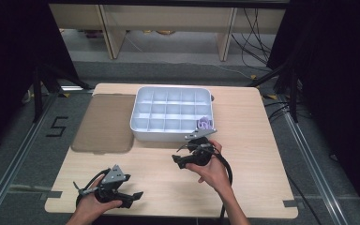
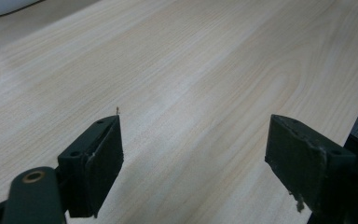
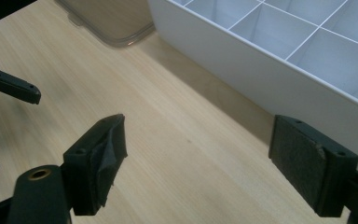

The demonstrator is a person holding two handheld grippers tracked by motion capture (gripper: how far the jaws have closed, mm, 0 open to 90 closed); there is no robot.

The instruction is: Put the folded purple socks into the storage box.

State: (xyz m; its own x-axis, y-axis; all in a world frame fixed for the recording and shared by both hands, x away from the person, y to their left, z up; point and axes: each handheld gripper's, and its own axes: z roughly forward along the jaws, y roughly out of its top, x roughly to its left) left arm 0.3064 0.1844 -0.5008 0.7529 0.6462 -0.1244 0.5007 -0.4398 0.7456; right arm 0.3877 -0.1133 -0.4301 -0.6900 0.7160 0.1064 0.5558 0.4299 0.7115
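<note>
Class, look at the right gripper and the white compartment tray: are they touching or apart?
Apart. In the right gripper view, the right gripper has open jaws over bare table, with wood showing between them and the white tray.

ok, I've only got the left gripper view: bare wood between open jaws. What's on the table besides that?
Observer: A white compartment tray sits at the far middle of the table, seen from the high view.
Operator: Anything in it?
Observer: One small purple item in the near right corner compartment; I can't tell what it is. The other compartments look empty.
Operator: Where's the right gripper?
Observer: The right gripper is held just in front of the tray's near right corner, jaws open with nothing between them.
Operator: Lid around?
Observer: A translucent brownish lid lies flat on the table beside the tray's left side.
</note>
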